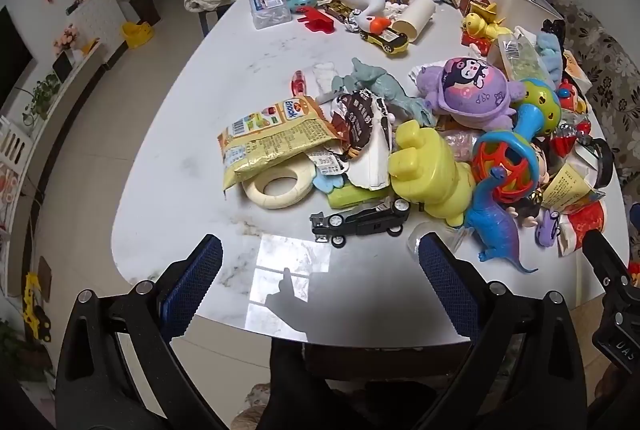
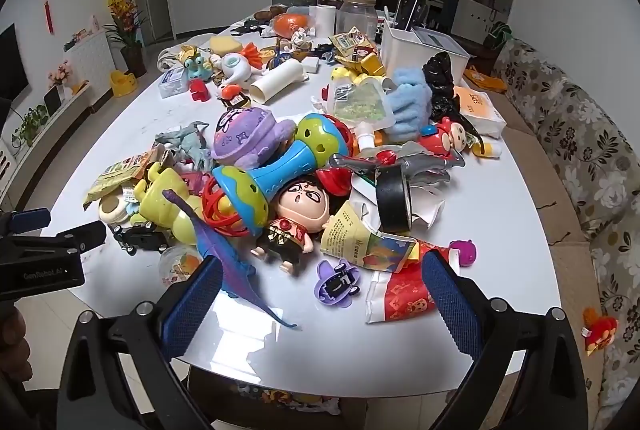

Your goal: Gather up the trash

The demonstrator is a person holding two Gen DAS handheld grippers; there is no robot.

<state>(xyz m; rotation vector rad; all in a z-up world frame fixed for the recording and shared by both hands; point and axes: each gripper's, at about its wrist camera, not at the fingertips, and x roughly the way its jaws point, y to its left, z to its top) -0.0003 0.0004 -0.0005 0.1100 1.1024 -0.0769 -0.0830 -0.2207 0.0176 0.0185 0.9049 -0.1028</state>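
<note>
No trash has been picked yet. The left claw (image 1: 320, 270) is held wide open and empty above the white marble tabletop (image 1: 180, 150); the crinkled yellow snack wrapper (image 1: 272, 138) lies ahead among toys. The right claw (image 2: 320, 294), equally spread and empty, is poised near a torn red-and-white printed packet (image 2: 400, 294), judged the nearest target.

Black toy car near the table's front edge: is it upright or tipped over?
Tipped. The black toy car lies on its side on the table; its wheels face the left wrist camera rather than resting on the surface.
</note>
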